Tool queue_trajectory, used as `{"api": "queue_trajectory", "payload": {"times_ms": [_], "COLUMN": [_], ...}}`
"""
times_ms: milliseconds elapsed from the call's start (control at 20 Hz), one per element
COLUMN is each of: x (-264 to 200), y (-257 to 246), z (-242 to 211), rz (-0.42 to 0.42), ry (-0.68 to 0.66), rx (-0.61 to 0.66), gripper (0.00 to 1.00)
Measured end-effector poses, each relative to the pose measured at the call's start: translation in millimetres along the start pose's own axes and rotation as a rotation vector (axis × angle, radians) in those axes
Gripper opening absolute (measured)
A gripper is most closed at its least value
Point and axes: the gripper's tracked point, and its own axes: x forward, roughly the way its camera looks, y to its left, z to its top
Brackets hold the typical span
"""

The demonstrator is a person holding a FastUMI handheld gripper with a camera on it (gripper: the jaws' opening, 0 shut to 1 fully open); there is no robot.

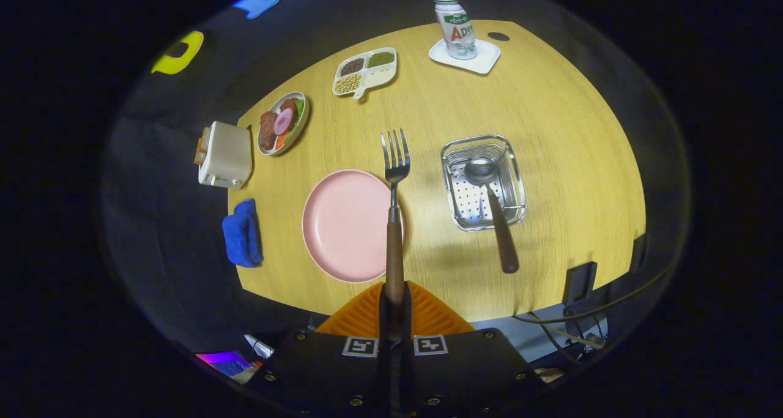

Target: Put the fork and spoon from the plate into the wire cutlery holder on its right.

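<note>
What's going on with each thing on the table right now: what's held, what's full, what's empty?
Gripper: shut on the wooden-handled steel fork.
Wooden-handled steel fork: held up, tines pointing away.
Round pink plate: empty.
Wire cutlery holder: holds the spoon.
Wooden-handled spoon: bowl in the holder, handle over its rim.
White toaster: bread in a slot.
White divided dish: filled with beans.
Bottle: upright, capped.

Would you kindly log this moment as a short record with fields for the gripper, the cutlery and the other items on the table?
gripper: gripper jaws shut on the fork's wooden handle
fork: fork lifted, tines forward, between plate and holder
spoon: spoon in the wire holder, handle sticking out
plate: pink plate, empty
others: toaster, blue cloth, bottle
</note>
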Motion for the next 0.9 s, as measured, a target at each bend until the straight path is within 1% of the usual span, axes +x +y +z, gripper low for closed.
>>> {"api": "queue_trajectory", "payload": {"times_ms": [250, 400, 750, 900], "x": [-19, -18, -9, -3], "y": [-27, -37, -35, -40], "z": [-3, -10, -20, -19], "rz": [-0.01, -0.012, 0.057, 0.05], "ry": [-0.012, 0.009, 0.077, 0.107], "rx": [0.063, 0.093, 0.203, 0.224], "gripper": [0.07, 0.07, 0.07, 0.07]}}
